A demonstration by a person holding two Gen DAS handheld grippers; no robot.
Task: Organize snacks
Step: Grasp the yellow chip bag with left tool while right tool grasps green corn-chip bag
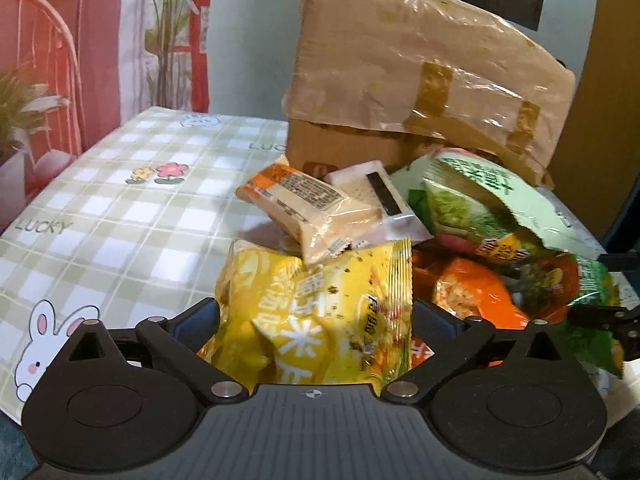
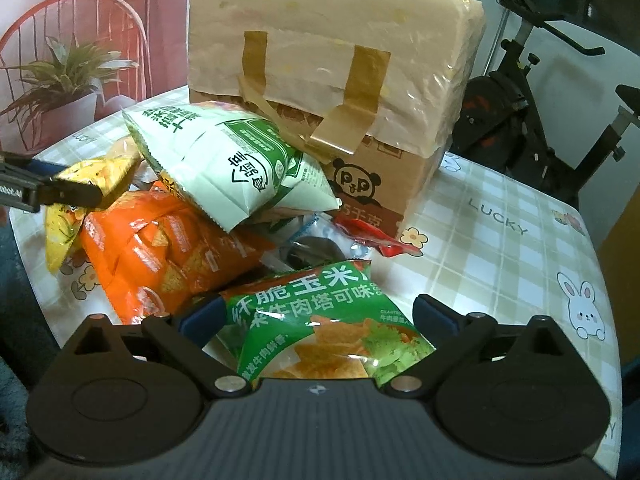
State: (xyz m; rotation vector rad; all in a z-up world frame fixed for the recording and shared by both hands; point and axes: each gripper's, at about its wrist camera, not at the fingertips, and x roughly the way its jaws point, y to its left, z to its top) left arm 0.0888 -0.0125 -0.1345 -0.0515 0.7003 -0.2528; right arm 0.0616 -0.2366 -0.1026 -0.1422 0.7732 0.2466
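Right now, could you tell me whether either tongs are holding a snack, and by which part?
Neither holds anything. The right tongs stand open around the green bag; the left tongs straddle the yellow bag, pads apparently not pressing.

This looks like a room in a home, set up for living rather than work. The bench point(image 2: 500, 216) wears a green-and-white checked cloth printed with cartoon rabbits, flowers and the word LUCKY. A potted plant point(image 2: 60, 80) stands beside it, near a red wire-backed chair point(image 2: 36, 20), and an exercise bike point(image 2: 560, 120) occupies the far corner. A taped cardboard box point(image 2: 328, 60) with a panda logo sits on the cloth among a heap of snack bags point(image 2: 172, 248). Behind the chair hangs what may be a printed pink backdrop point(image 1: 100, 40), though the fisheye blur leaves that uncertain.
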